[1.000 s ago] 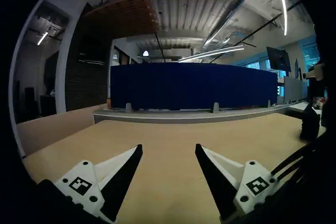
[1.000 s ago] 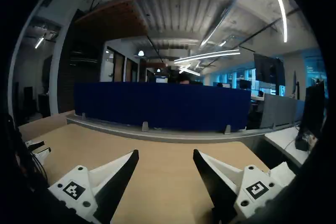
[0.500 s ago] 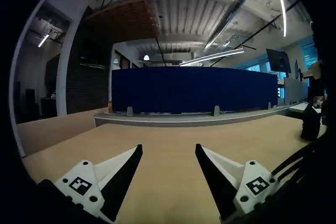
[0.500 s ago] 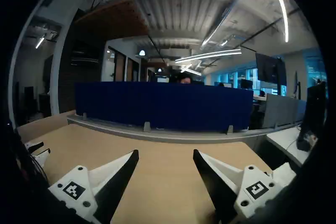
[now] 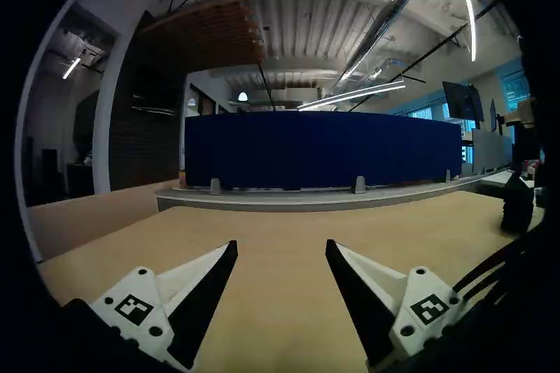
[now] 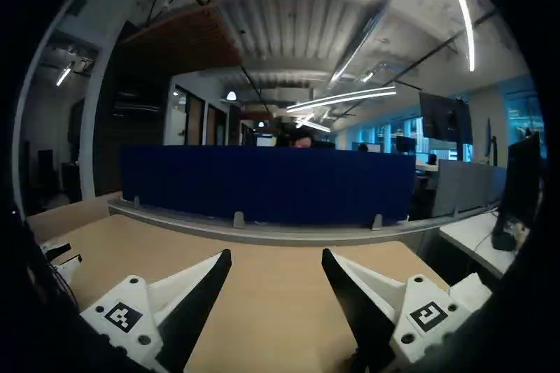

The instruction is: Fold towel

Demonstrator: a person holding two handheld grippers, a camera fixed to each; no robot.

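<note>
Wooden and pale, the table (image 5: 294, 222) runs away from both cameras to a long blue divider (image 5: 315, 149) that stands upright along its far edge on a grey rail (image 5: 301, 195). In the left gripper view the left gripper (image 5: 280, 242) hovers low over the bare tabletop on the near side of the divider and points straight at it. Its two white fingers (image 5: 183, 273) (each black on the inner face and bearing a square printed marker) are spread wide, with nothing between them. Black cables (image 5: 490, 266) trail at the right edge, short of the divider. In the right gripper view the right gripper (image 6: 276, 251) is posed the same way before the divider (image 6: 266, 184): jaws wide apart, gripping nothing, tips above the wood and clear of it. A dark monitor (image 6: 521, 187) stands off the divider's right end on a neighbouring white desk (image 6: 476, 229). The top of a person's head (image 6: 302, 138) shows just over the divider's upper edge. Long strip lights (image 6: 458, 5) curve across the ribbed ceiling above it. Where the towel lies I cannot tell.
</note>
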